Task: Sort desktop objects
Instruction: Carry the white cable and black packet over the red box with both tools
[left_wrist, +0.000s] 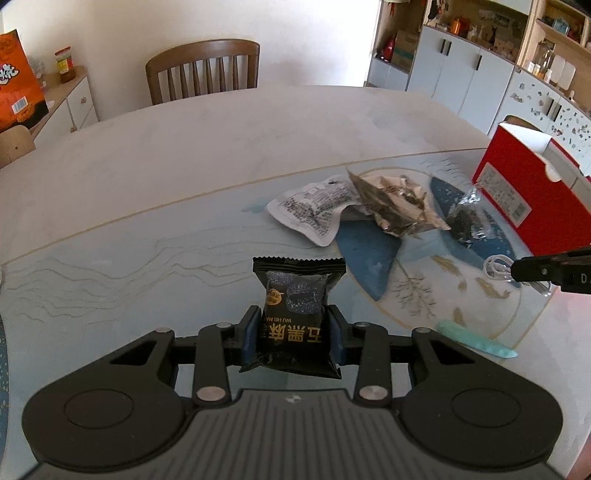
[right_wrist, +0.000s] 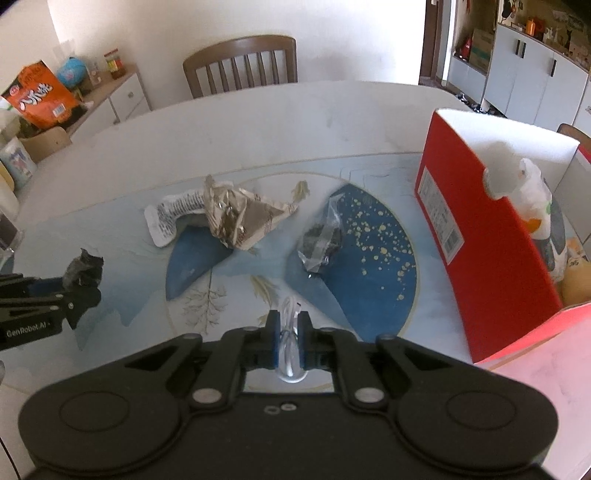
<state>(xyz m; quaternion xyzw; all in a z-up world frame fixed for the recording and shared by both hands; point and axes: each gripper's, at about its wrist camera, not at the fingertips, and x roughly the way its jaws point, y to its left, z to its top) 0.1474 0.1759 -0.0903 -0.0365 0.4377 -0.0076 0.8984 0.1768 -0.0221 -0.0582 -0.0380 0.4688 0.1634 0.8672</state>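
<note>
My left gripper (left_wrist: 294, 326) is shut on a black snack packet (left_wrist: 296, 302) with gold lettering, held upright above the table mat. In the right wrist view the same left gripper (right_wrist: 83, 284) shows at the left edge with the packet (right_wrist: 84, 268). My right gripper (right_wrist: 289, 325) is shut on a coiled white cable (right_wrist: 289, 334) in clear wrap, lifted off the mat; the cable (left_wrist: 496, 268) also shows at the right gripper's tip in the left wrist view. On the mat lie a white printed wrapper (right_wrist: 173, 216), a crumpled silver-beige wrapper (right_wrist: 240, 218) and a clear bag of dark bits (right_wrist: 320, 242).
An open red box (right_wrist: 480, 236) stands on the right with bagged items inside it. A pale green strip (left_wrist: 476, 343) lies near the mat's front edge. A wooden chair (right_wrist: 242, 64) stands at the table's far side. Cabinets (right_wrist: 535, 77) line the right wall, a sideboard the left.
</note>
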